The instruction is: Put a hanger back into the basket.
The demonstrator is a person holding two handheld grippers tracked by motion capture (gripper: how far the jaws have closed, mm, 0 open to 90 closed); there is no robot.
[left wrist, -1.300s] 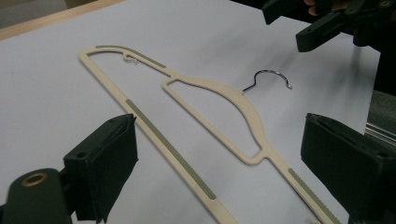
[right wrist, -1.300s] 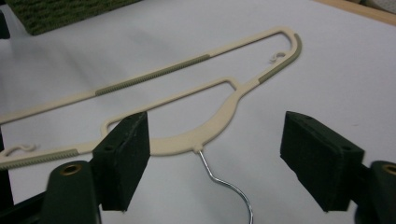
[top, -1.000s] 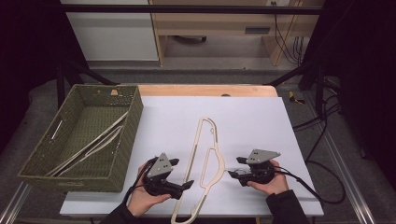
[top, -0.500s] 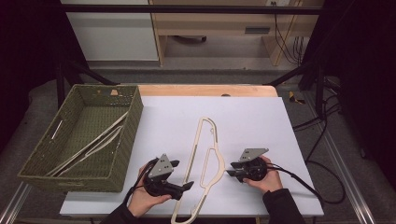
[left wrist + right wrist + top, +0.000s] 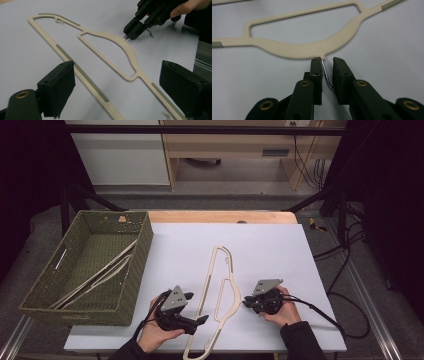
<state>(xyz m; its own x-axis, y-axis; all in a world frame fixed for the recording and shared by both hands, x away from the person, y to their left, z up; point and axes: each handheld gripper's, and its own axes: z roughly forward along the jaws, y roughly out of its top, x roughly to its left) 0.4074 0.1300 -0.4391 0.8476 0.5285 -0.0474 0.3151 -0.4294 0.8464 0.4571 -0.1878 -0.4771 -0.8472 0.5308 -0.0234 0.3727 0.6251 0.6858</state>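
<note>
A cream plastic hanger (image 5: 220, 295) is laid flat on the white tabletop (image 5: 280, 250), near the front edge, with its thin metal hook (image 5: 325, 75) pointing to the right. The right claw (image 5: 327, 63) has just been closing and is now narrow around that hook: the left pad seems to touch the wire, while a slim gap is seen at the right pad, so the hook is not yet firmly pinched. The left claw (image 5: 117, 90) is held wide and straddles the hanger's long bar without touching it.

Because the wire is thin and smooth, it could be squeezed out sideways as the pads meet, or the hanger could be swivelled about the hook once lifted. If only the bent end is caught, the hanger may be dropped short of the green woven basket (image 5: 55, 302) at the left, where similar hangers (image 5: 107, 270) are already laid.
</note>
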